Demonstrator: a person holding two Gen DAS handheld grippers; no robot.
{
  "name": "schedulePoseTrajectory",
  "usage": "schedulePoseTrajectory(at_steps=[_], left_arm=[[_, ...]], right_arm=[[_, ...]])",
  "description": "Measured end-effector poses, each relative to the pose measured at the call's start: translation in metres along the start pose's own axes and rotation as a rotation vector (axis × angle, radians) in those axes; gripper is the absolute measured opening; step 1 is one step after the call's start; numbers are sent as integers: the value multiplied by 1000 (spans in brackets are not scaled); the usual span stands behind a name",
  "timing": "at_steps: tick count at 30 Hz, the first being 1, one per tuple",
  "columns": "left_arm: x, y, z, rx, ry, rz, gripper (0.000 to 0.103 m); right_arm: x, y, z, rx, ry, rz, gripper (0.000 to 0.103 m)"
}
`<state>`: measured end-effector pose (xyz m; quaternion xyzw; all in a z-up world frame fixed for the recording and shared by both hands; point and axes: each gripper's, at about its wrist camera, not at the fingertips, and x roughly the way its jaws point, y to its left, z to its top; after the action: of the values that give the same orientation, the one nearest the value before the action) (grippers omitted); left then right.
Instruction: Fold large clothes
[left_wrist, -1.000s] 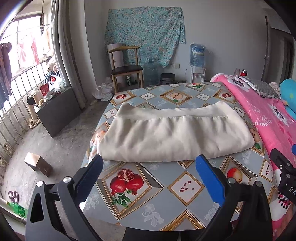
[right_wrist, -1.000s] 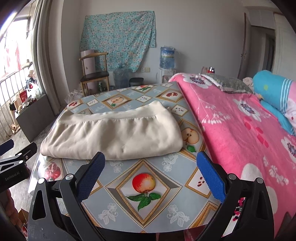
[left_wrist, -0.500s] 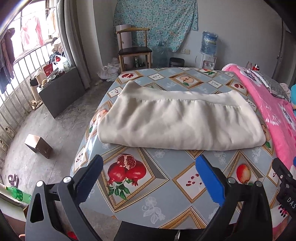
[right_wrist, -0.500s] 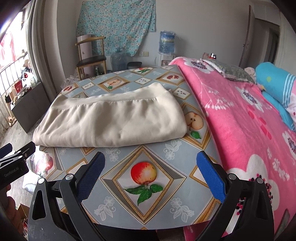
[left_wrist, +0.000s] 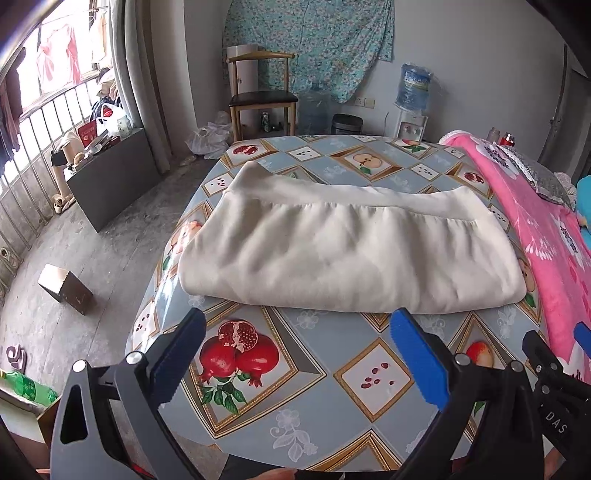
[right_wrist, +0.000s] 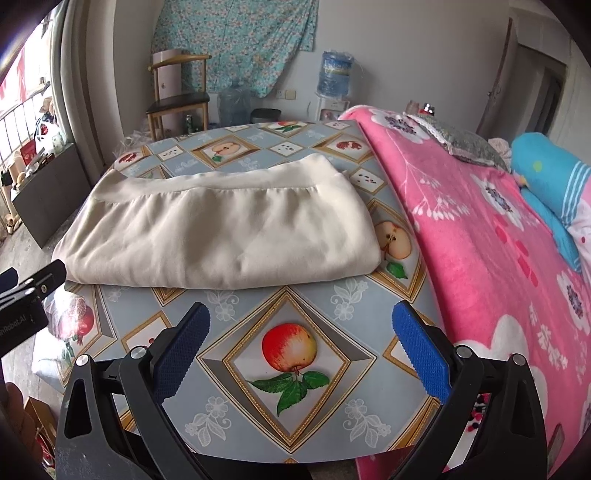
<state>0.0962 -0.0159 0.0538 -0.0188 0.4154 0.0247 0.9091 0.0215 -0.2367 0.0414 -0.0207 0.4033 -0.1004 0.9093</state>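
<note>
A cream folded garment (left_wrist: 343, 247) (right_wrist: 221, 236) lies flat across the middle of a table covered with a fruit-patterned cloth (left_wrist: 295, 373) (right_wrist: 288, 354). Its gathered band runs along the far side. My left gripper (left_wrist: 297, 347) hovers open over the table's near edge, short of the garment's near fold, nothing between its blue pads. My right gripper (right_wrist: 301, 339) is also open and empty, above the apple print near the front edge. In the right wrist view, part of the left gripper shows at the far left edge.
A bed with a pink blanket (right_wrist: 491, 251) butts against the table's right side, with a blue pillow (right_wrist: 550, 188). A wooden chair (left_wrist: 262, 99), water dispenser (left_wrist: 412, 99) and dark cabinet (left_wrist: 107, 177) stand beyond. A small box (left_wrist: 64, 288) sits on the floor at left.
Both grippers have risen and tilted down over the table, so the garment appears lower and closer. Both stay open and empty. The garment has not moved.
</note>
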Motion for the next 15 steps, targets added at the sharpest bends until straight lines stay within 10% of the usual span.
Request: schedulePoseTrajectory(at_steps=[15], left_arm=[[2, -6, 0, 35, 9, -6, 98]], right_arm=[[7, 1, -1, 24, 52, 19, 96]])
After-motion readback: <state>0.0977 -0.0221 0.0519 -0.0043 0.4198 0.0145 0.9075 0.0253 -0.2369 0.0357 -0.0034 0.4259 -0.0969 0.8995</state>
